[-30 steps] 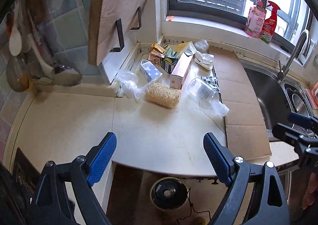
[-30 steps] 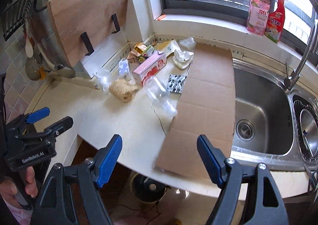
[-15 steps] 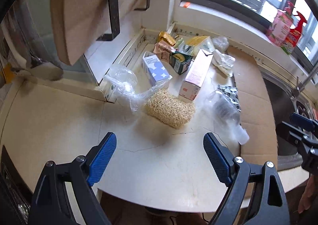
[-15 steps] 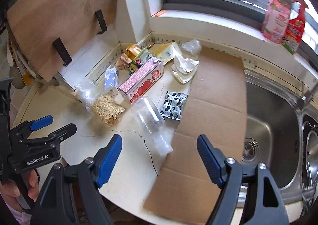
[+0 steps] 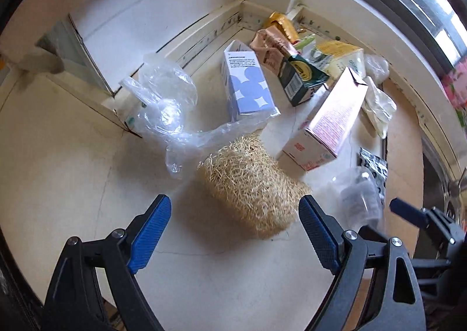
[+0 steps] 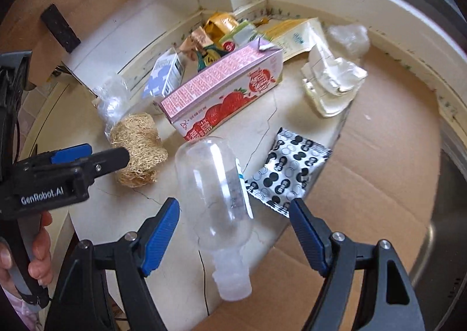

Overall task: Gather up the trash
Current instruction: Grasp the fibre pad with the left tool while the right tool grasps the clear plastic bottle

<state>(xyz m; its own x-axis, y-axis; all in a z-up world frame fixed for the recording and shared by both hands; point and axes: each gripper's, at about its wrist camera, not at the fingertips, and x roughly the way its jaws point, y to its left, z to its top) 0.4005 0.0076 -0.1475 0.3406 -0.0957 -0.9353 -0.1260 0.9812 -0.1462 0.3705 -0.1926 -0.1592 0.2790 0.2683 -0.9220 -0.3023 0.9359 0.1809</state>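
Observation:
Trash lies scattered in the counter's corner. My left gripper (image 5: pixel 235 231) is open just above a straw-coloured loofah scrubber (image 5: pixel 251 185), with its fingers on either side and apart from it. My right gripper (image 6: pixel 235 231) is open over a clear plastic bottle (image 6: pixel 214 199) that lies on its side, cap end toward me. Behind these lie a pink strawberry carton (image 6: pixel 221 91), a blue-and-white carton (image 5: pixel 248 88), a dark green carton (image 5: pixel 300 79), a clear plastic bag (image 5: pixel 166 106), a black-and-white wrapper (image 6: pixel 287 173) and crumpled white wrapping (image 6: pixel 332 82).
A flat sheet of cardboard (image 6: pixel 379 179) covers the counter to the right, next to a steel sink (image 6: pixel 449 214). Walls and a window sill (image 6: pixel 364 1) close off the corner behind the trash. A hand (image 6: pixel 38 261) holds the left gripper (image 6: pixel 87 161) at the left of the right wrist view.
Both grippers have dropped and moved forward toward the trash, still open. The loofah now sits between the left fingers, and the bottle between the right fingers.

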